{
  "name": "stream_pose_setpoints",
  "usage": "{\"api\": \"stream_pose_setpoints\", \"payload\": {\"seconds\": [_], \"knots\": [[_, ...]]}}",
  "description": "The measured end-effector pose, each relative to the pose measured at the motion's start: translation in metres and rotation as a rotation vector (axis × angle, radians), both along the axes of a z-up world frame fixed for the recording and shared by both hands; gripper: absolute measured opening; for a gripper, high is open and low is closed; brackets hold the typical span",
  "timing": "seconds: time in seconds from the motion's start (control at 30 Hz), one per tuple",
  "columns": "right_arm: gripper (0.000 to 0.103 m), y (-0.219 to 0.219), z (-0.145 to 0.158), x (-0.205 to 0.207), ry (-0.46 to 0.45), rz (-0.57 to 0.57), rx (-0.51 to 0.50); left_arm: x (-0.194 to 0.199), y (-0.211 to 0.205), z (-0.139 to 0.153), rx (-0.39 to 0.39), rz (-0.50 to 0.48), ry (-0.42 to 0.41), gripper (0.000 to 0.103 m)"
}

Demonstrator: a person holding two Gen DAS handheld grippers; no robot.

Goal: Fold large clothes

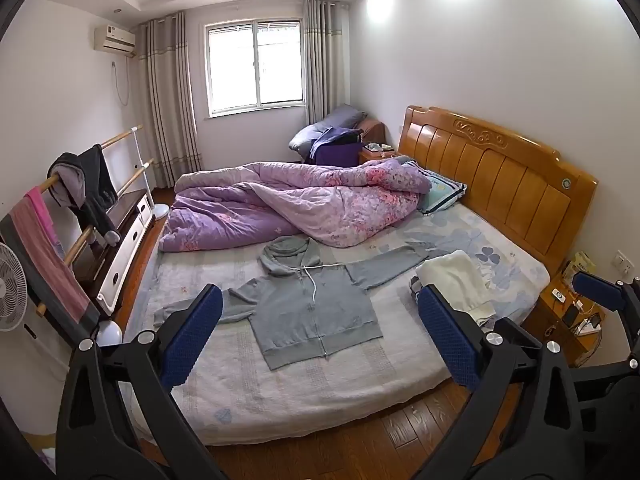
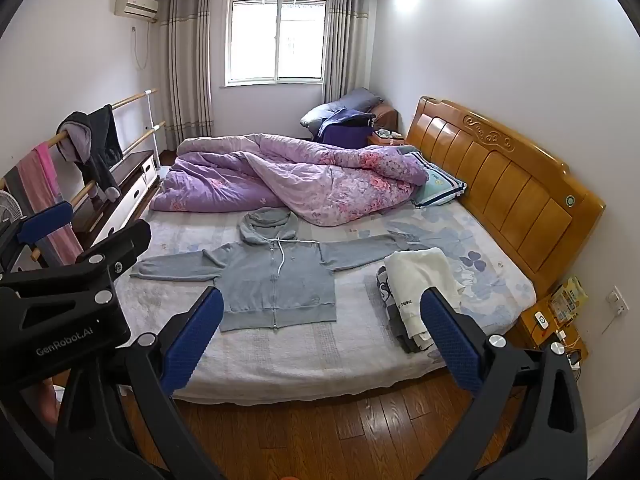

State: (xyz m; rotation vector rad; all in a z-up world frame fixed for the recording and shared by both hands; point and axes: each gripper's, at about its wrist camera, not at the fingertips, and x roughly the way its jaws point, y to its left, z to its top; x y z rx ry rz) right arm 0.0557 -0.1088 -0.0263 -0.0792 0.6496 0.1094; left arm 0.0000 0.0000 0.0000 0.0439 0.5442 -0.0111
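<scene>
Hoodie (image 2: 276, 280) flat, hood toward quilt (image 2: 288, 176), sleeves outspread

one grey hoodie (image 1: 308, 308), one quilt (image 1: 288, 204), two claws (image 1: 320, 336)

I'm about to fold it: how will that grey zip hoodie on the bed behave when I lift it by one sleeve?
Probably floppy: the grey hoodie lies flat with sleeves spread limp on the bed. The body would likely trail and sag. Its loose white drawstring may dangle. Both tongs stand open.

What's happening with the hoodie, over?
Left gripper and right gripper open, holding nothing. Grey hoodie flat on bed, unfolded. Purple quilt near hood.
</scene>
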Motion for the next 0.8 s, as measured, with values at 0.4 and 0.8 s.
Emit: {"api": "stream_pose_setpoints", "payload": {"seconds": [0.4,0.8], "knots": [[0.095,0.0001,0.0,-0.0003,0.004,0.0,-0.001,-0.0017,-0.0002,0.0003,-0.005,-0.001,0.004,0.098],[0.095,-0.0031,-0.0001,0.003,0.011,0.001,0.0,0.0034,0.0019,-0.0015,-0.004,-0.001,0.014,0.098]]}}
